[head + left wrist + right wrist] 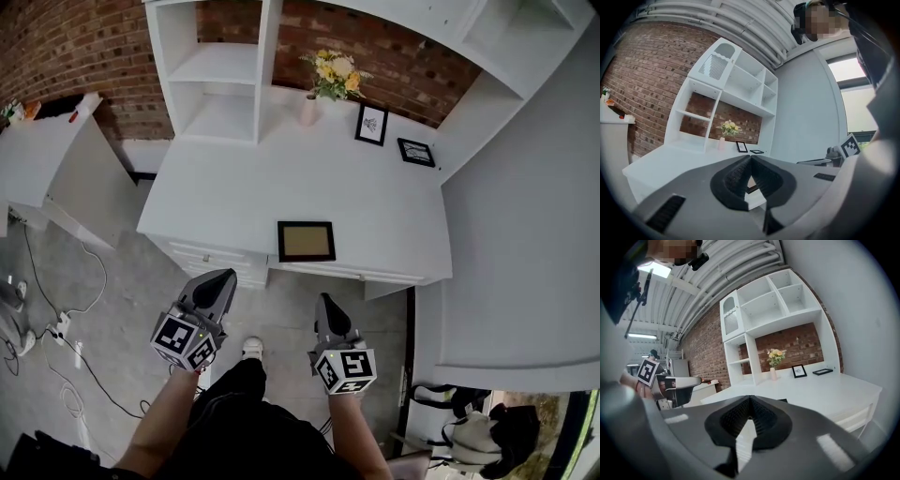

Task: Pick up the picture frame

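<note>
Picture frame lies flat and face-up on the white desk, close to its front edge. It points at the ceiling, and its long axis runs left to right, parallel with that edge. The left gripper is short of the desk, jaws closed tip to tip on nothing, with the frame ahead of them and off to their right. The right gripper is also pressed together and empty, with the frame almost straight ahead of its jaws and well apart from them. This looks like the approach step. The next move probably calls for parting the jaws and straddling one of the frame's thin edges.
</note>
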`<state>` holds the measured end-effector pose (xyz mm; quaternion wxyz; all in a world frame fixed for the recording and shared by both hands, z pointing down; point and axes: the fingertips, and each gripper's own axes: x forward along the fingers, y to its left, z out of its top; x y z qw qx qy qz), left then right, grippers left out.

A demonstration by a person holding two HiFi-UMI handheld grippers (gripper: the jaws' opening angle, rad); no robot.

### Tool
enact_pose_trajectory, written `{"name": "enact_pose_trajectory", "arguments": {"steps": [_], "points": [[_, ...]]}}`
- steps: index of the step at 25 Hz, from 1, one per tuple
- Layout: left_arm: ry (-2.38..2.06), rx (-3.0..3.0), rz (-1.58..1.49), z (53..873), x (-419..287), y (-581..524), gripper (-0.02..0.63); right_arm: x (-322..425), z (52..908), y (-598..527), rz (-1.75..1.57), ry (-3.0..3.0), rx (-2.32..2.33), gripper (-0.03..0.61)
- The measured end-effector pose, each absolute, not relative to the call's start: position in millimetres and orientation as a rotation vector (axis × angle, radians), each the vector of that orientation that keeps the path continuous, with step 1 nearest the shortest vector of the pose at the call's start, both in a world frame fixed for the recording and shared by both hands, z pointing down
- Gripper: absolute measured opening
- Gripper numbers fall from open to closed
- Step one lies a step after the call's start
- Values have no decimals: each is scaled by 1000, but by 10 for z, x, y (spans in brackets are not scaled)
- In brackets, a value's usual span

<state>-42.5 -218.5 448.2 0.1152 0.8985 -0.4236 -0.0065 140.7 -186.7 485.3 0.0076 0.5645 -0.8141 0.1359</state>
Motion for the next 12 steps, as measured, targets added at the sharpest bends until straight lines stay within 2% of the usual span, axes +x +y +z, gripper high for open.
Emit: {"name": "enact_pose_trajectory", "arguments": {"steps": [12], "points": [[-1181,2614,-10,4652,-468,-2704,6,1362,5244,-2210,626,-2440,1798,3]]}}
